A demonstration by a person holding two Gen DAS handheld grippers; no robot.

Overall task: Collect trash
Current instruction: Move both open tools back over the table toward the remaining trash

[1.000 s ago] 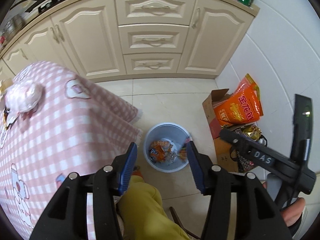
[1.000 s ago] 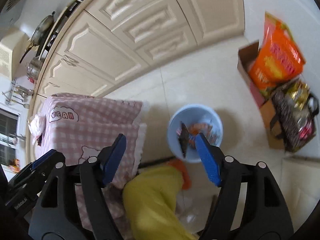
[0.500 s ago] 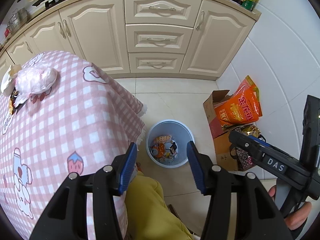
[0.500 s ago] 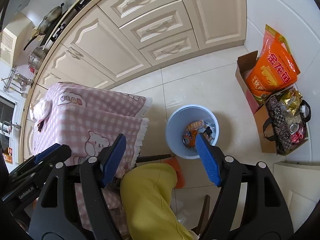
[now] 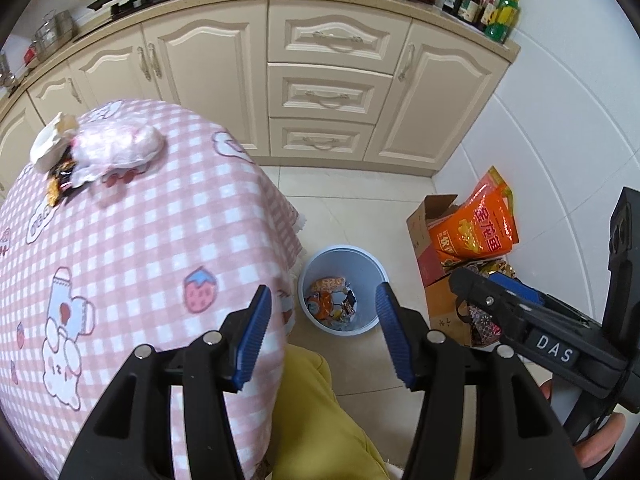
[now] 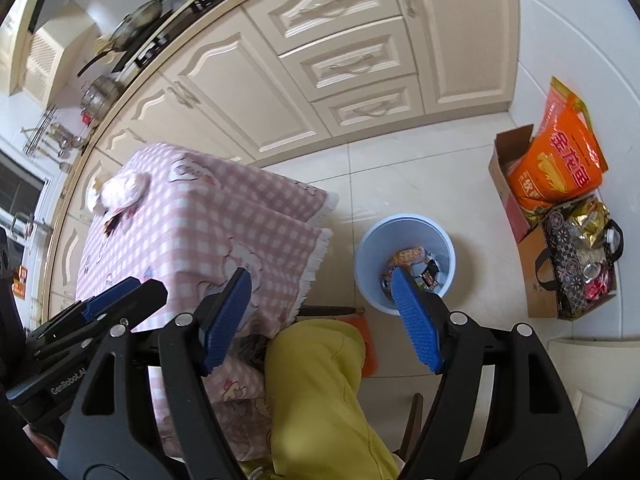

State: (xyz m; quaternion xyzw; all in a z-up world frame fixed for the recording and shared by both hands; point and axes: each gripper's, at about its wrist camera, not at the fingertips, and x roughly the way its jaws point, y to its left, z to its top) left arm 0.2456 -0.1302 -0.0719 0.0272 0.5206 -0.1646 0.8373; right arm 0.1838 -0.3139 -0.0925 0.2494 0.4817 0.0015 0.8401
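While both tongs hang empty above the blue bin, the next pickup lies elsewhere. Left tongs: jaws moderately apart and opening, nothing between them. Right tongs: jaws wide, nothing held. Remaining trash: crumpled white-pink bag with dark wrappers, possibly also a paper scrap, at the far side of the pink checked table. Advice: reach across level, pinch the bag's bulk, lift before swinging binward. Edges: table corner and cloth fringe overhang near the bin; yellow-trousered leg beneath; cardboard box well beyond.
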